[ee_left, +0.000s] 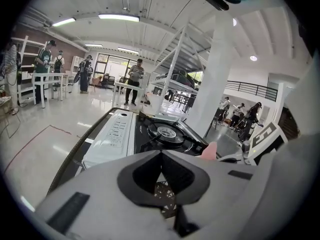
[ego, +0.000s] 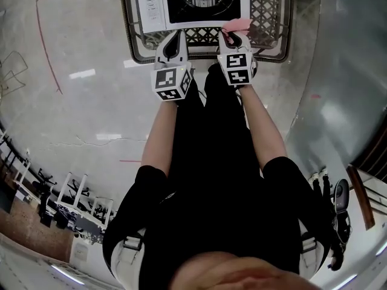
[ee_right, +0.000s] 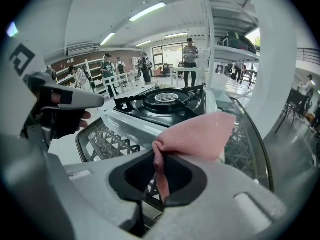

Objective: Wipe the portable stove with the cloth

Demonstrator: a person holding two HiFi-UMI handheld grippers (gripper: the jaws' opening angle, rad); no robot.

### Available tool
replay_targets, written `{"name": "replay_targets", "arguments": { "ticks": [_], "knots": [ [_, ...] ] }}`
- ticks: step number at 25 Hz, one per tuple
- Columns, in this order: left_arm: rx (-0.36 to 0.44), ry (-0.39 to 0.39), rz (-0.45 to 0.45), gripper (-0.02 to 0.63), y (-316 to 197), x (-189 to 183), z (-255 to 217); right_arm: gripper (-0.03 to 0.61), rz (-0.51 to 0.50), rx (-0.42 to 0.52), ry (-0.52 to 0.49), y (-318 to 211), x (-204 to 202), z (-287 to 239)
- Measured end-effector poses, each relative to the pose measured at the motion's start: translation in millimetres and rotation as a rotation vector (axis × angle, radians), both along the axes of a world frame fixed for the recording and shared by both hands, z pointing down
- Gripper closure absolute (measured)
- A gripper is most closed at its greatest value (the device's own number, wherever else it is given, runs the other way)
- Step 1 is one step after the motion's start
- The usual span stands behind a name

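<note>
Our right hand-held gripper (ee_right: pixel 160 176) clamps the cloth (ee_right: pixel 200 131), fold jutting ahead to wipe the stove (ee_right: pixel 165 104) just beyond; our left hand-held gripper (ee_left: pixel 161 176) is closed, empty.

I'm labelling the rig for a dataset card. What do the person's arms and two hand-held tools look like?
Both the left tool and right tool have pale grey moulded bodies with dark inner faces. Each carries a cube of black-and-white square markers. The person wears a black top with short sleeves; forearms are bare.
</note>
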State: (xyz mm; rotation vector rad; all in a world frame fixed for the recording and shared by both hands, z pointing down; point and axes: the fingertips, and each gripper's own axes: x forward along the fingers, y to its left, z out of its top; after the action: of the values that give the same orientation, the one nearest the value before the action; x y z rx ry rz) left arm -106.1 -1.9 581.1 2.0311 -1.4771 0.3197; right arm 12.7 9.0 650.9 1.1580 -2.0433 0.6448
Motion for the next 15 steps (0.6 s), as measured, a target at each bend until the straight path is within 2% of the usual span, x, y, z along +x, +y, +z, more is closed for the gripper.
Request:
{"name": "replay_targets", "arguments": {
  "ticks": [15],
  "knots": [
    [-0.004, -0.016, -0.002, 0.614, 0, -39, 7, 0.532, -0.006, -0.016, -0.016, 3, -47, 1]
  ]
}}
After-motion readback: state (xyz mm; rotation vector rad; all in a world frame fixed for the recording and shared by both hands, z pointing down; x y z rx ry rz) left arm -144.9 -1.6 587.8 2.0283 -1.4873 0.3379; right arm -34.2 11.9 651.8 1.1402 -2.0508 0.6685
